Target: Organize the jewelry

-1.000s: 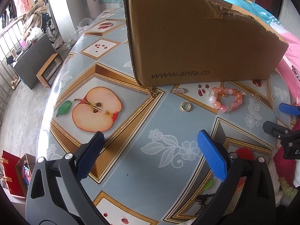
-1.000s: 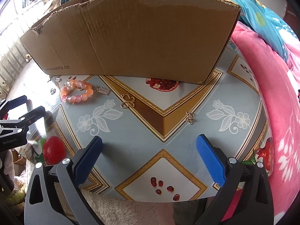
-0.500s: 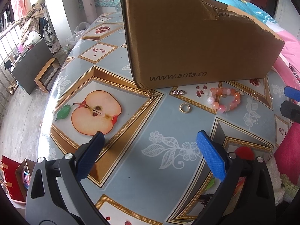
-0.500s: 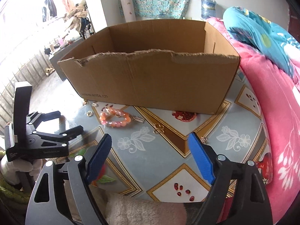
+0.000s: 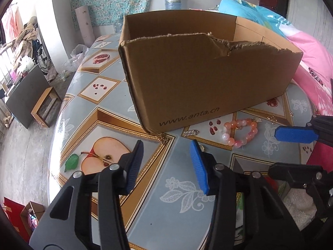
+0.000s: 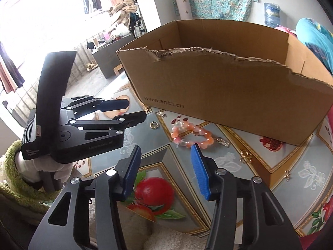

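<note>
At two o'clock from the left gripper [image 5: 166,164], whose empty jaws, like the right gripper's [image 6: 165,169], have just been closing partway, the bead bracelet [image 5: 241,132] is lying light, slippery, probably best pinched across one strand.

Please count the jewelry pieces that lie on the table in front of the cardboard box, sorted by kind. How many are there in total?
Bead bracelet: 1
Ring: 1
Small metal charms: 5, one of them right at the box corner and hard to make out
Total: 7
</note>
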`<state>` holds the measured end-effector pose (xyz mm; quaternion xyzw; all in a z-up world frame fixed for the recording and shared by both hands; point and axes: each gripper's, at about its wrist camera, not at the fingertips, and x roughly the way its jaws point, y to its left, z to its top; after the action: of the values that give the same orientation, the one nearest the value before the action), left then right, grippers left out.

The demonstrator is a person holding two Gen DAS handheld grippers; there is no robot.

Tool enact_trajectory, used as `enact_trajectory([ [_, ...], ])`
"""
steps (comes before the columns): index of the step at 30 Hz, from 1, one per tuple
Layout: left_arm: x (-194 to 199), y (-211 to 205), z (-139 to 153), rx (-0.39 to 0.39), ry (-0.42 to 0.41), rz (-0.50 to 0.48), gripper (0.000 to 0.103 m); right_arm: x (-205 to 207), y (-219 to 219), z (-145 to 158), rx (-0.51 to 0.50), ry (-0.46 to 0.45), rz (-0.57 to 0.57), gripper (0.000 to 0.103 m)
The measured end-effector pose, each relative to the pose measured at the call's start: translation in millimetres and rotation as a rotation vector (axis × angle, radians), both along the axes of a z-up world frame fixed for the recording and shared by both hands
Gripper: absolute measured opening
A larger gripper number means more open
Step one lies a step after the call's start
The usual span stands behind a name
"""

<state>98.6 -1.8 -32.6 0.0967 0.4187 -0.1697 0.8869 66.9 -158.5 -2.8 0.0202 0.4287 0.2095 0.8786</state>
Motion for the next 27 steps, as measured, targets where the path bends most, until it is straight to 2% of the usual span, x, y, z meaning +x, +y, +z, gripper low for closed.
enact_trajectory([
  [1, 3, 0, -2, 0.005, 0.006, -0.003, 0.033, 1, 3, -1, 0.004, 0.005, 0.011, 0.049],
  [2, 7, 0, -3, 0.009, 0.01, -0.006, 0.032, 2, 6, -2, 0.008, 0.009, 0.022, 0.049],
  [5, 18, -2, -8, 0.025, 0.025, -0.009, 0.031, 4, 10, -5, 0.014, 0.014, 0.046, 0.049],
  [12, 29, -5, -9, 0.008, 0.043, 0.0, 0.03, 16, 10, -9, 0.023, 0.03, 0.048, 0.049],
  [14, 30, -3, -9, -0.003, 0.045, 0.023, 0.026, 18, 9, -11, 0.027, 0.037, 0.047, 0.049],
  [16, 32, 0, -9, -0.008, 0.05, 0.069, 0.016, 20, 9, -12, 0.03, 0.044, 0.046, 0.049],
  [20, 34, -2, -9, -0.008, 0.056, 0.131, 0.013, 22, 8, -12, 0.028, 0.05, 0.045, 0.049],
  [24, 30, -7, -10, 0.022, 0.043, 0.132, 0.007, 29, 11, -11, 0.027, 0.048, 0.033, 0.049],
  [27, 30, -7, -10, 0.031, 0.044, 0.125, 0.007, 31, 9, -9, 0.027, 0.043, 0.024, 0.049],
])
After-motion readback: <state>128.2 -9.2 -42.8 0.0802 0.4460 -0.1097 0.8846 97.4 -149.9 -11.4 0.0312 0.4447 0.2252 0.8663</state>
